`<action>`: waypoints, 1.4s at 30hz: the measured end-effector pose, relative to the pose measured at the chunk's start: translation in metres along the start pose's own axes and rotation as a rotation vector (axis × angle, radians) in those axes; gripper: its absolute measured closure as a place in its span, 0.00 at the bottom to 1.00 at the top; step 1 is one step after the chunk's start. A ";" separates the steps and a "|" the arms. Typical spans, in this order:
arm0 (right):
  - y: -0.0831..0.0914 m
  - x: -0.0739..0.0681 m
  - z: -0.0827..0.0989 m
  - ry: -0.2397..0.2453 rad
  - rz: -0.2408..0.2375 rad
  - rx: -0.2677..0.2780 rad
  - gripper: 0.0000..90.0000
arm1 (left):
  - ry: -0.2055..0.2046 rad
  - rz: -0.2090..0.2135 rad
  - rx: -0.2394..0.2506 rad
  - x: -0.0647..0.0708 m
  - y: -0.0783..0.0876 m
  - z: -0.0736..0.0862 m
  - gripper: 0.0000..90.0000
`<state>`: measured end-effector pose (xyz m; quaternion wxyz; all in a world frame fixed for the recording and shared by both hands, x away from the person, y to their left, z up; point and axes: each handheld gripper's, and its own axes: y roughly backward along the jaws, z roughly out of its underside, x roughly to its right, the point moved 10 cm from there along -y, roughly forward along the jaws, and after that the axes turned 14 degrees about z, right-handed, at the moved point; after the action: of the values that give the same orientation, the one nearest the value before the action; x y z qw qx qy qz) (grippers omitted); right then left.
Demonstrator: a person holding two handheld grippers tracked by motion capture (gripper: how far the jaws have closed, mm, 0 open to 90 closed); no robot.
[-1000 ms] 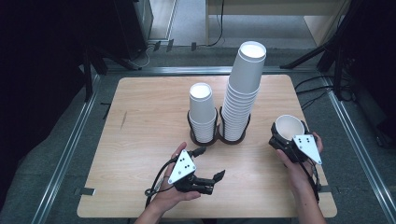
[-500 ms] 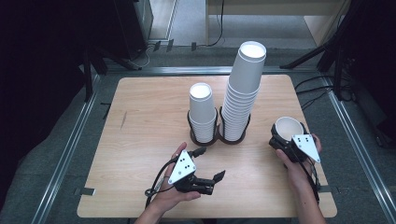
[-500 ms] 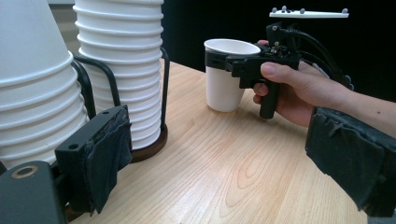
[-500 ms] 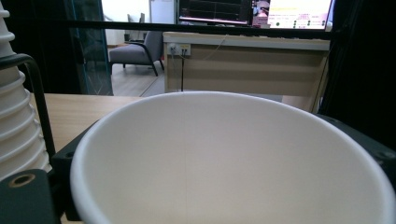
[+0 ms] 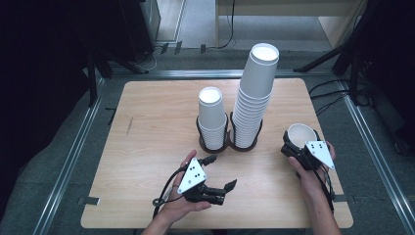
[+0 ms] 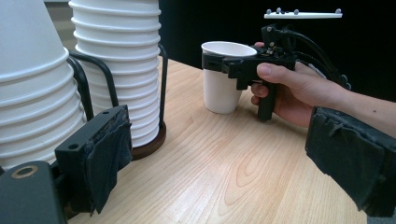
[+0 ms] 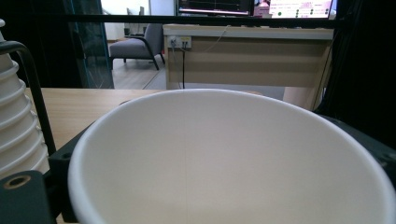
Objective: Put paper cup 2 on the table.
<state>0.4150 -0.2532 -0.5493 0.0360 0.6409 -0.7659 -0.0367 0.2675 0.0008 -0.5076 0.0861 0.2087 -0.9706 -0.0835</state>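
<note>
A single white paper cup (image 5: 299, 133) stands upright on the wooden table (image 5: 147, 147) near its right edge. My right gripper (image 5: 298, 143) has its jaws around the cup just under the rim. The jaws have just been opening, and the cup (image 7: 224, 163) sits between them. The left gripper view shows this cup (image 6: 224, 84) resting on the tabletop, with the right gripper (image 6: 224, 65) level beside it. My left gripper (image 5: 220, 172) lies on its side at the front of the table, open (image 6: 229, 158), with nothing between its padded fingers (image 6: 109, 154).
Two stacks of white cups stand upside down in black wire holders at mid-table: a short stack (image 5: 211, 117) and a tall stack (image 5: 254, 93). The tall stack (image 6: 121, 56) is close to my left gripper. Metal rails (image 5: 73, 156) run along the table's sides.
</note>
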 end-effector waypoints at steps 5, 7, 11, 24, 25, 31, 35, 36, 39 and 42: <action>0.001 -0.001 0.000 -0.021 -0.012 -0.020 0.05 | 0.001 -0.001 0.001 0.000 0.000 0.000 0.08; 0.002 -0.002 0.000 -0.020 -0.018 -0.026 0.00 | 0.000 -0.001 0.000 0.000 0.000 0.000 0.08; 0.005 -0.006 0.000 -0.028 -0.045 -0.045 0.00 | -0.002 -0.002 0.000 0.000 0.000 0.000 0.08; 0.023 0.005 -0.004 -0.038 -0.068 -0.075 0.00 | 0.035 -0.032 0.034 -0.009 0.004 -0.007 0.08; 0.025 0.005 -0.003 -0.024 -0.071 -0.074 0.00 | 0.040 -0.035 0.039 -0.009 0.004 -0.008 0.08; 0.037 0.000 -0.001 0.012 -0.089 -0.075 0.00 | 0.050 -0.071 0.055 -0.014 0.004 -0.014 0.08; 0.044 0.001 -0.002 0.015 -0.080 -0.081 0.00 | 0.048 -0.100 0.054 -0.020 0.003 -0.017 0.08; 0.045 0.002 -0.002 0.011 -0.076 -0.087 0.00 | 0.049 -0.105 0.055 -0.021 0.002 -0.018 0.08; 0.052 0.005 -0.005 0.019 -0.082 -0.086 0.00 | 0.055 -0.116 0.060 -0.025 0.000 -0.020 0.08; 0.063 0.010 -0.008 0.026 -0.095 -0.079 0.00 | 0.060 -0.125 0.065 -0.028 -0.003 -0.024 0.07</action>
<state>0.3522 -0.2523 -0.5344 0.0697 0.6750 -0.7321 -0.0603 0.2989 0.0067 -0.4891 0.1028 0.2739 -0.9549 -0.0507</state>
